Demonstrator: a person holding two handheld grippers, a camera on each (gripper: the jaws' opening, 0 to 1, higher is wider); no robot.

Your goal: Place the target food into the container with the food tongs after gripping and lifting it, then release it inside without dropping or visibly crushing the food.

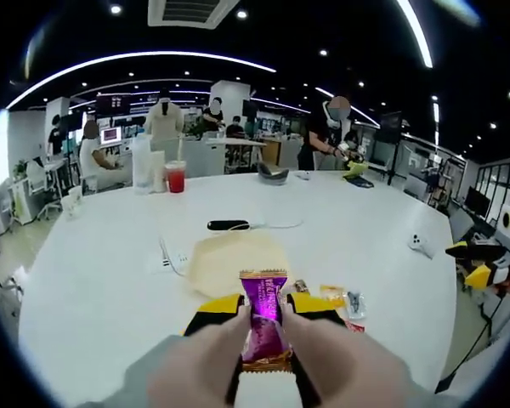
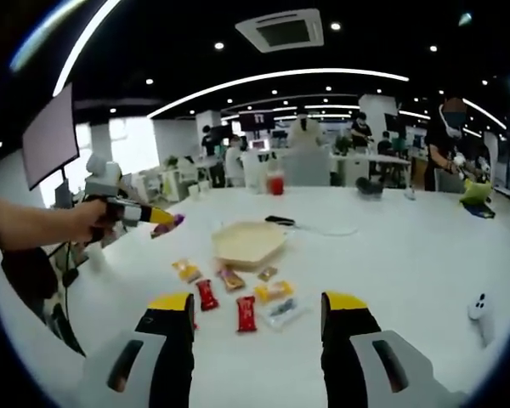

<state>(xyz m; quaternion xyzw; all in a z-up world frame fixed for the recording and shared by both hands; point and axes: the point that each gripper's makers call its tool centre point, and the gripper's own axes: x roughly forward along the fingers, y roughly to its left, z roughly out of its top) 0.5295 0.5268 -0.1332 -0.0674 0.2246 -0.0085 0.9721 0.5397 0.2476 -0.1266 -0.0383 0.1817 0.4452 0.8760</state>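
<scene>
the left claw (image 1: 264, 319) is closed on a purple snack packet (image 1: 265, 327) and holds it up above the big white table (image 1: 110, 272). in the right gripper view the same claw (image 2: 166, 221) comes in from the left, with the purple packet (image 2: 172, 223) at its tip, held by a person's hand (image 2: 89, 219). the right claw (image 2: 259, 327) is wide open with nothing between its yellow-tipped jaws, hanging over the table (image 2: 408, 272).

the pale container (image 1: 231, 259) sits on the table just past the held packet. in the right gripper view the container (image 2: 248, 242) lies near the middle of the table, and small snacks lie in front of it: a red packet (image 2: 246, 314), another red packet (image 2: 206, 294), a yellow packet (image 2: 273, 291) and an orange packet (image 2: 186, 270), all near each other but apart from the container.

further back on the table stand a red drink cup (image 1: 176, 177) and a black pen-like thing (image 1: 228, 225) with a thin white cord. a small white device (image 1: 420, 245) lies off to one side.

the room is a big office with a dark ceiling, long curved light strips and small round lights. people (image 1: 325, 136) stand and sit at desks behind the table.
</scene>
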